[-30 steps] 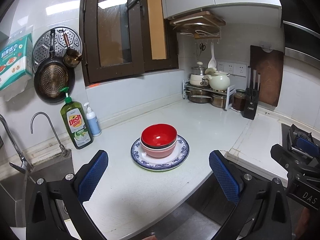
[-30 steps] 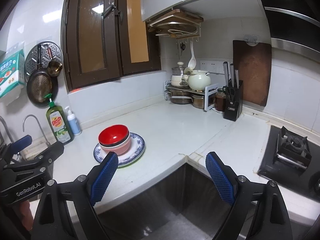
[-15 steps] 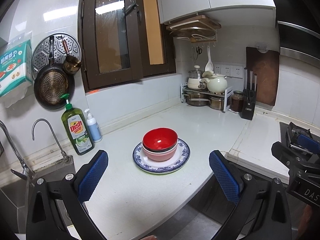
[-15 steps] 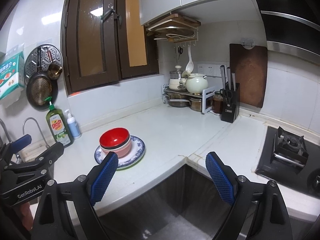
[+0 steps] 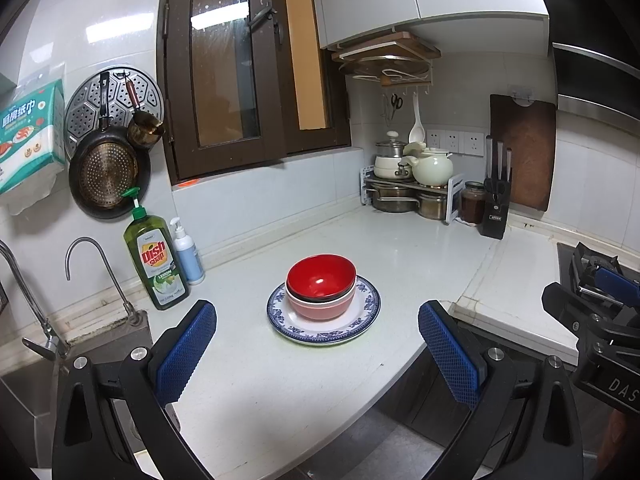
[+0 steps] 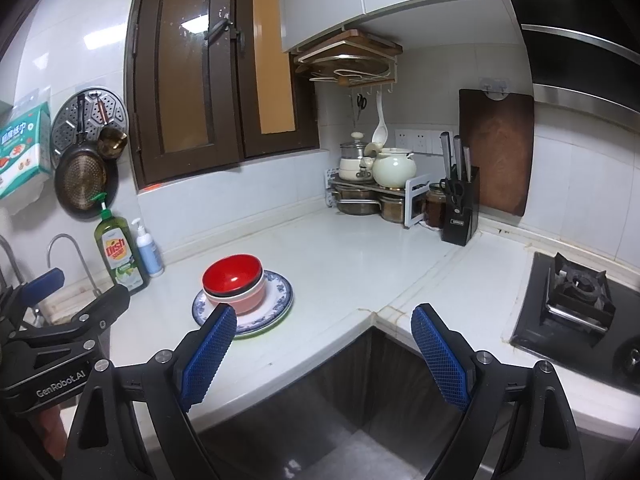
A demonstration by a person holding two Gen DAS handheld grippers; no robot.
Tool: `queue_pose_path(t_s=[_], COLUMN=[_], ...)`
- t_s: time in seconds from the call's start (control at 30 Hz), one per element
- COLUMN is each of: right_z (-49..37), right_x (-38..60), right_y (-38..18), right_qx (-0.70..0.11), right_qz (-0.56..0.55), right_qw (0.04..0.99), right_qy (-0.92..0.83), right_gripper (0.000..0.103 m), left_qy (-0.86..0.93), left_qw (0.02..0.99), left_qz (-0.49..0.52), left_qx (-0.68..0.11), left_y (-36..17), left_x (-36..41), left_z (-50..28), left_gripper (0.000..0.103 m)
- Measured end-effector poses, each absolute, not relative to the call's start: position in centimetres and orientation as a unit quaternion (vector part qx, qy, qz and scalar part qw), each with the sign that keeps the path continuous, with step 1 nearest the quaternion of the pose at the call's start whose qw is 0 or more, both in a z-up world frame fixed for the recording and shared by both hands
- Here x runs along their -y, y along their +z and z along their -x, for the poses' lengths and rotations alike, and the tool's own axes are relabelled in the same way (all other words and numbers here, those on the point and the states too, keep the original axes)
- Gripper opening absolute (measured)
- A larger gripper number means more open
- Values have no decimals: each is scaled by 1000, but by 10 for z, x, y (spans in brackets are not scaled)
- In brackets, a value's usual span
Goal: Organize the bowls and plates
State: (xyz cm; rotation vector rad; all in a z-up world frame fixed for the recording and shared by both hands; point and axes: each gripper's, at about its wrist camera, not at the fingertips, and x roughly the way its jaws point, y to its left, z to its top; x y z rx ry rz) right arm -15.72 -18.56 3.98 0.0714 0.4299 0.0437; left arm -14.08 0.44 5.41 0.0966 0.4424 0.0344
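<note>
On the white counter (image 5: 400, 248), a red bowl (image 5: 321, 280) is nesting in a pink bowl (image 5: 322, 306), both sitting on a blue-rimmed plate (image 5: 370, 300). The left gripper (image 5: 316, 350) and right gripper (image 6: 322, 350) are hovering near the counter's edge, jaws spread wide, gripping nothing.

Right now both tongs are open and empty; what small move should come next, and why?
Probably ease the left tongs forward toward the red bowl. It sits topmost, nested in a pink bowl on the plate, and lies almost centred between the open left jaws. The right tongs point past the stack, which sits off to their left.
</note>
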Motion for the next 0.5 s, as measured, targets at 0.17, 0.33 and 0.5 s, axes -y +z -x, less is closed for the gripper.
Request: queue_pose_path(t_s=[0.17,0.33,0.5], right_z=[158,158,158], right_x=[188,189,189], right_y=[40,41,41], right_qx=[-212,-212,-214], right_qz=[-35,-35,-33], right_qw=[976,976,976], right_qy=[24,24,24], right_gripper=[90,90,90], left_qy=[15,13,12], left_qw=[975,975,974], left_qz=[-48,-48,-45], left_qx=[-218,-218,-222], left_y=[55,56,55], left_x=[-4,-5,-8], left_z=[142,145,145], left_gripper=[103,103,103])
